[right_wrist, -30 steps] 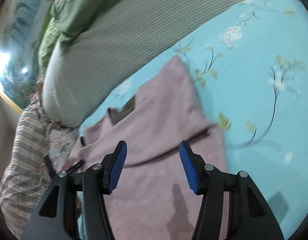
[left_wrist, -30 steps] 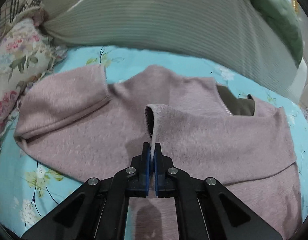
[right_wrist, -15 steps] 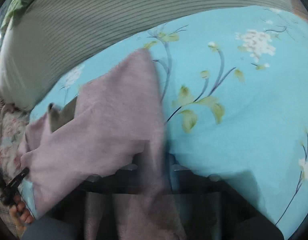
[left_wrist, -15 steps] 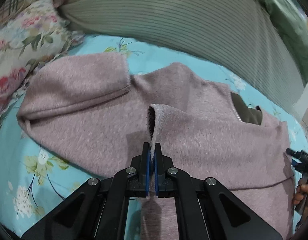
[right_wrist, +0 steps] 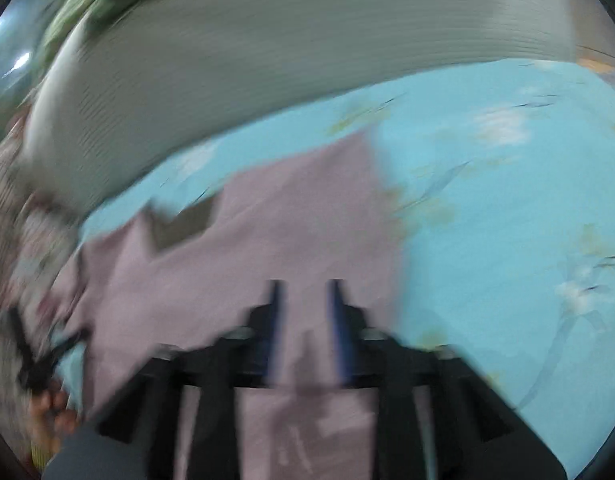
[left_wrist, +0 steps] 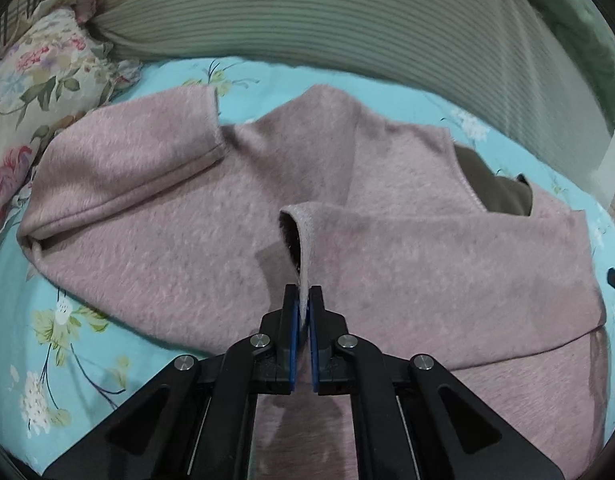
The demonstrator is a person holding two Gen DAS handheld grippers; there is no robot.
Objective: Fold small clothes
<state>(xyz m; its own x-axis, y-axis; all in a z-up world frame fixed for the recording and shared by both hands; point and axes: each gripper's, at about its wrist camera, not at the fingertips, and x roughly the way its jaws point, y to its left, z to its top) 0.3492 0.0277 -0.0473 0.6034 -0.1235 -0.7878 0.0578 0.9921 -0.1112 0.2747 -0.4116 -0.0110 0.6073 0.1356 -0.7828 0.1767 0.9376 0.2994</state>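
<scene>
A small pink fuzzy sweater [left_wrist: 179, 240] lies spread on a turquoise floral bedsheet [left_wrist: 67, 352]. Its left sleeve is folded across the body, and its dark lining shows at the neck [left_wrist: 495, 192]. My left gripper [left_wrist: 304, 300] is shut on the cuff edge of the other sleeve [left_wrist: 303, 240], holding it over the middle of the sweater. In the blurred right wrist view, my right gripper [right_wrist: 305, 300] hovers over the sweater [right_wrist: 307, 220] with its jaws a narrow gap apart and nothing clearly between them.
A large grey-green striped pillow [left_wrist: 347, 16] lies along the far side of the bed, also in the right wrist view [right_wrist: 227, 60]. A floral pillow [left_wrist: 39, 80] sits at the left. Bare sheet [right_wrist: 507, 220] stretches right of the sweater.
The left gripper has kept its hold on the sleeve cuff and shifted only slightly. The right gripper's jaws have narrowed from wide open, and it has moved fast over the sweater's right side.
</scene>
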